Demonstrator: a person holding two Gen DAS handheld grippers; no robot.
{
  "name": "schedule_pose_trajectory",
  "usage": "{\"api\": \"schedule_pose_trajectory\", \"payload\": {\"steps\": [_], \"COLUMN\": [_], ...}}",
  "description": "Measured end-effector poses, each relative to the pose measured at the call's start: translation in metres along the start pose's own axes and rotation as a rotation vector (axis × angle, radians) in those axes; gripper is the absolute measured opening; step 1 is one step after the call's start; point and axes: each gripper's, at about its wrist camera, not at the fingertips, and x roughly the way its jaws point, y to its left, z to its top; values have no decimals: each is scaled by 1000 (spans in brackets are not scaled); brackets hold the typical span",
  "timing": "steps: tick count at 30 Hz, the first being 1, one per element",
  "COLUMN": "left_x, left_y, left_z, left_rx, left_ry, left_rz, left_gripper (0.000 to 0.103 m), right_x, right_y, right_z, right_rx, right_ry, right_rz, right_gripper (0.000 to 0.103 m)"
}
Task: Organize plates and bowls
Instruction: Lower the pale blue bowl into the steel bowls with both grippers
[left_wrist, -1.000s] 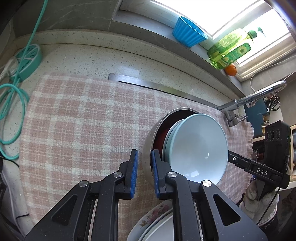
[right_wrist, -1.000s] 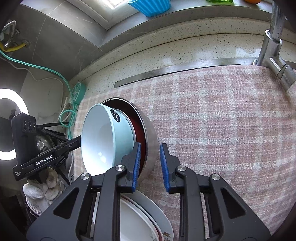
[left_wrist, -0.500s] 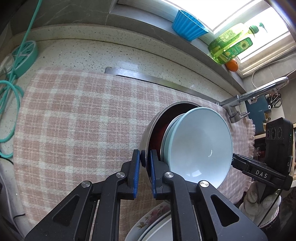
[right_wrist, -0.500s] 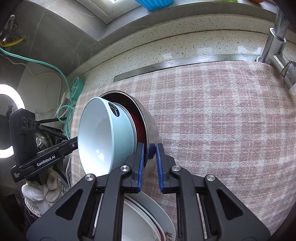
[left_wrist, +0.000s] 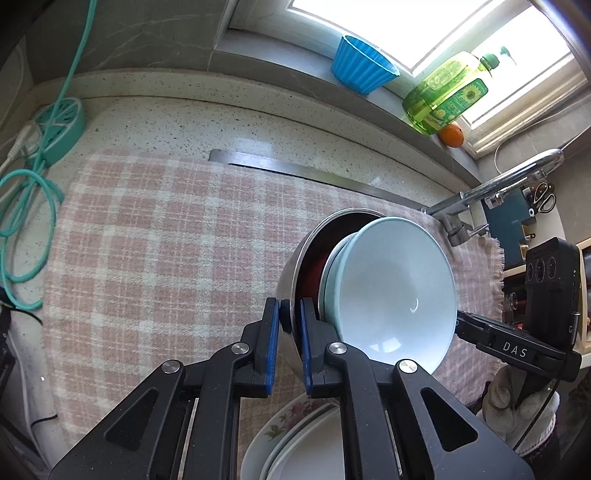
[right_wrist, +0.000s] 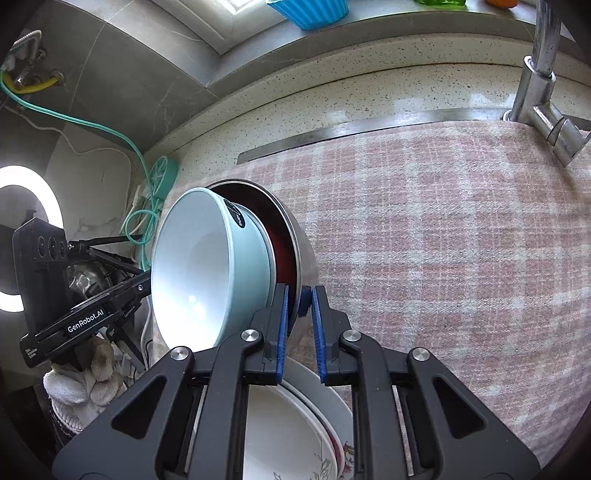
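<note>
A: Entry, mid-task. Left tool (left_wrist: 284, 325) is clamped on the rim of the steel bowl (left_wrist: 291, 266); its blue pads (left_wrist: 272, 332) sit one outside the wall, one inside. Right tool (right_wrist: 300, 308) is clamped on the same rim from the opposite side.

B: And the pale blue bowl (left_wrist: 395, 291)?

A: Nested inside the steel bowl, with a dark red inner surface showing between the two. The pair is tipped on edge, mouth turned toward the right tool's left and the left tool's right, and held up between both tools above the plaid cloth (left_wrist: 155, 251) on the tabletop.

B: Done so far, by your reading?

A: Bowls are gathered into one nest. Directly beneath both tools lies a stack of plates (right_wrist: 295, 435), the floral plate (left_wrist: 280, 424) at the bottom and white ones on top, so the plates look collected too.

B: What's left?

A: My judgement: the bowl nest has no resting place yet. It needs levelling and setting down, on the plate stack or the cloth ahead of the tools. I cannot tell which.
</note>
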Motion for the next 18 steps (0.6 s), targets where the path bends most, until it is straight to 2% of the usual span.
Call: {"api": "schedule_pose_trajectory", "payload": {"steps": [11,18], "left_x": [-45,-60], "left_y": [-13,-22], "left_z": [-19,-43], "left_rx": [30,51], "left_ry": [-67,-70], "left_rz": [-30,-46], "left_gripper": [8,8], "right_x": [-42,-58], "right_y": [21,25], "right_z": [-28,-61], "right_rx": [-39,-43], "right_ry": [-38,-45], "right_rz": [33,39], "right_gripper": [13,13]}}
